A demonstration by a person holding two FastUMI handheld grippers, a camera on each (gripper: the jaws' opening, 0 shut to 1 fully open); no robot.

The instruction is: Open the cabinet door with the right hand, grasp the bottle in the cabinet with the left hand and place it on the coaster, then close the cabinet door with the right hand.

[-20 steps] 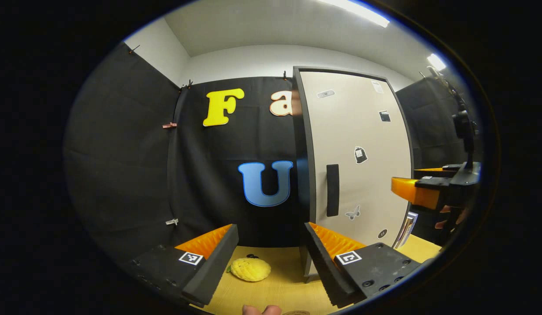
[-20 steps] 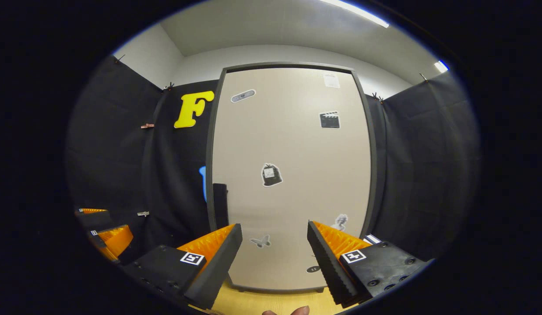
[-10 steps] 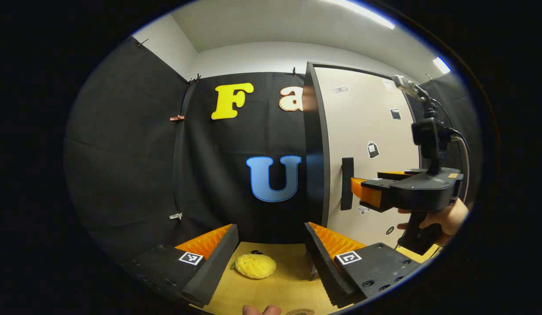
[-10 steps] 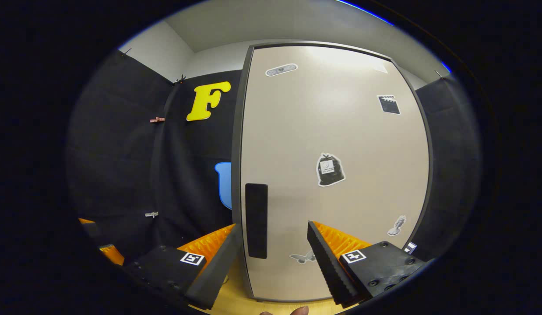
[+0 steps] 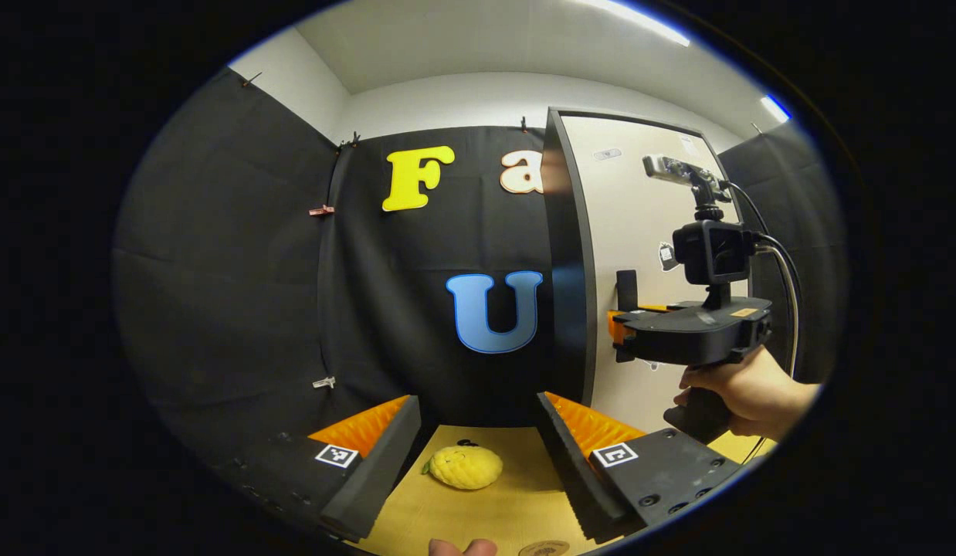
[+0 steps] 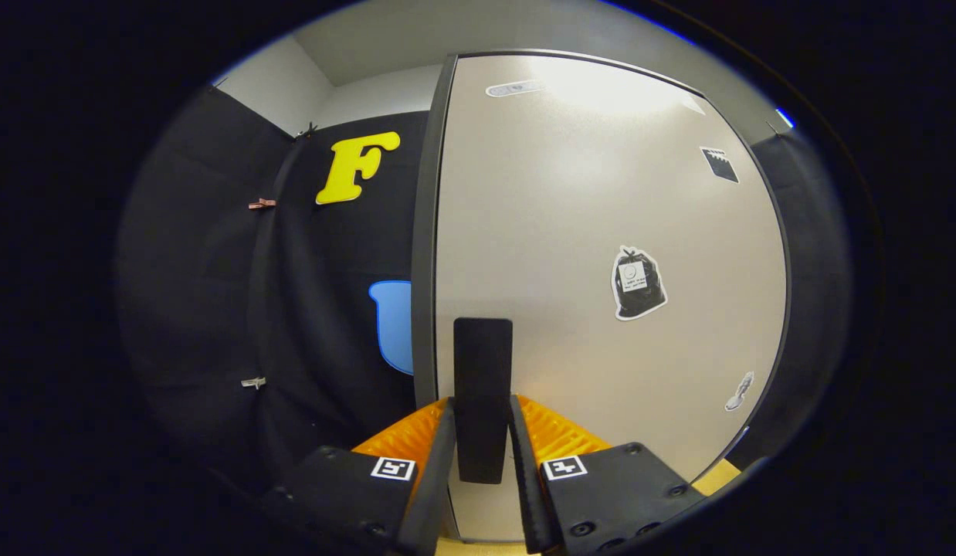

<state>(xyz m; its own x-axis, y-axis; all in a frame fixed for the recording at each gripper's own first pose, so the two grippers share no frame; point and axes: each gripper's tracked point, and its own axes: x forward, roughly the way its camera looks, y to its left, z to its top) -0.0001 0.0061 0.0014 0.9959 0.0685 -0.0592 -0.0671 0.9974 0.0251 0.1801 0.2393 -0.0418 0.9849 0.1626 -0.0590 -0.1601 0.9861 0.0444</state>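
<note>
Cabinet door point(image 6: 601, 232) handle point(image 6: 483, 398) sits clamped between right tongs point(image 6: 483, 455); left tongs point(image 5: 478, 455) gape.

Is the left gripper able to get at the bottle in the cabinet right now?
Probably not: the cabinet door looks shut, with the right gripper closed on its handle. The left gripper waits open over the table.

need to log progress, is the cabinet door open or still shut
Shut. In the right gripper view the cabinet door sits flush in its dark frame, no interior showing, while the right gripper is closed on the black handle.
</note>
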